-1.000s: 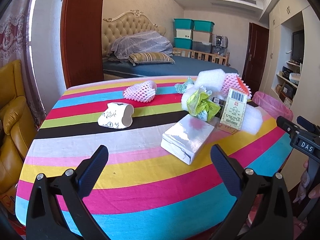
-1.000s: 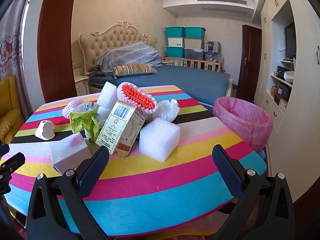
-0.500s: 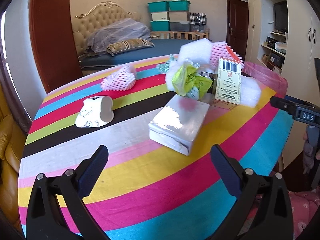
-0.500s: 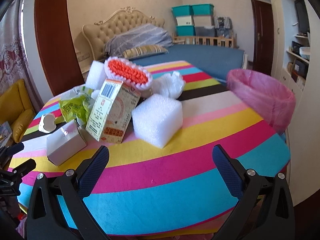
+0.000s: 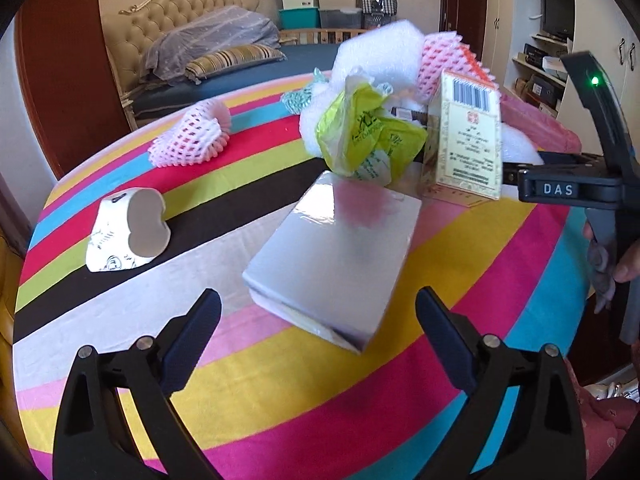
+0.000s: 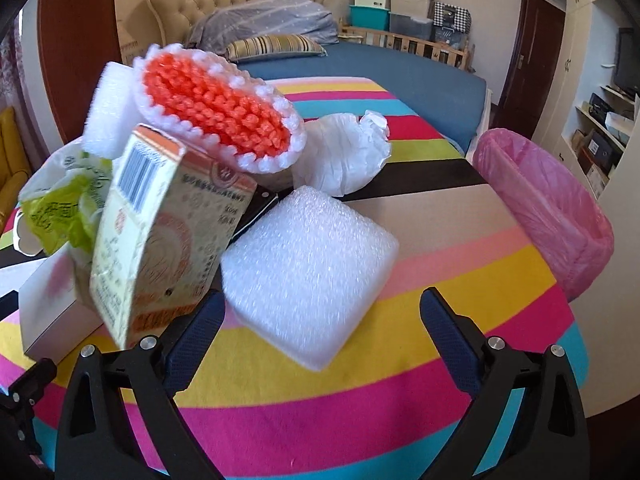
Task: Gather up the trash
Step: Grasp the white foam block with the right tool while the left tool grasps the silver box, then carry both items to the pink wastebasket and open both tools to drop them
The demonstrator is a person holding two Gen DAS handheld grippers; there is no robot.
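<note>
Trash all on the striped bench [image 5: 168, 396] yet, nothing visible in the pink-lined bin [image 6: 560, 216]; collecting barely begun. Left tongs [image 5: 318, 320] closing, unclenched, white box [image 5: 332, 256] just ahead; right tongs [image 6: 320, 320] closing toward foam block [image 6: 308, 268], not gripping. "DAS" legible on right tool; carton [image 6: 160, 232] print unreadable

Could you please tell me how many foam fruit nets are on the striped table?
2. A pink foam net lies alone on the left side of the table; an orange-and-white foam net sits atop the pile behind the barcode carton. The pile may hide others.
</note>
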